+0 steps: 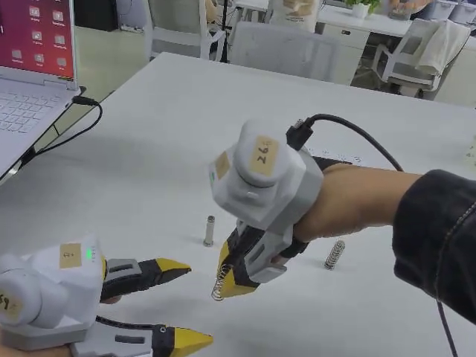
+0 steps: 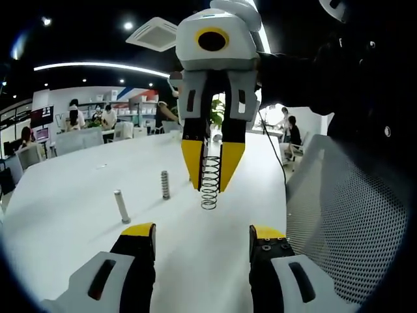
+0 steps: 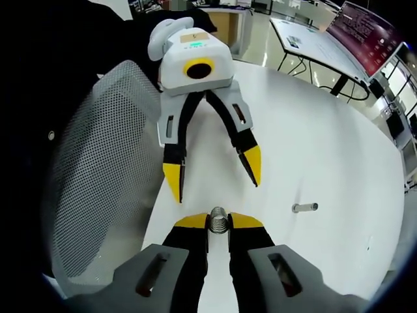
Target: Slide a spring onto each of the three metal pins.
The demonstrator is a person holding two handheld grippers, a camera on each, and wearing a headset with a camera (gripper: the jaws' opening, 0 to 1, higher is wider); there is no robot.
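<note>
The right gripper [image 1: 227,279] has its yellow-tipped tongs pinched on a spring [image 1: 218,285]. The spring's long axis runs close to upright. Its upper coils sit between the tips and its open lower ring hangs below them, low over the white workbench [image 1: 149,149]. Whether it touches the surface cannot be told.

From the left gripper view, the spring [image 2: 209,195] hangs straight down from the right gripper [image 2: 212,186]. In the right gripper view it is seen nearly end-on, as a round coil [image 3: 219,218] clamped between that gripper's own tips [image 3: 219,225].

A bare pin [image 1: 210,231] stands upright on the bench, just beyond the held spring and apart from it. A second spring [image 1: 335,254] stands to the right, well apart. Whether a pin is inside it cannot be told.

The left gripper [image 1: 186,303] rests at the near left with its tongs spread wide and nothing between them. Its tips [image 2: 202,231] point toward the right gripper, and from the right gripper's side it shows head-on [image 3: 214,181].

Around the pin [image 2: 122,206] the bench is bare, with wide open surface to the far side and to the left. A laptop [image 1: 30,82] and its cable [image 1: 78,130] sit at the far left edge. The far edge lies well beyond the work. A mesh chair [image 2: 345,215] is close on the near side.
</note>
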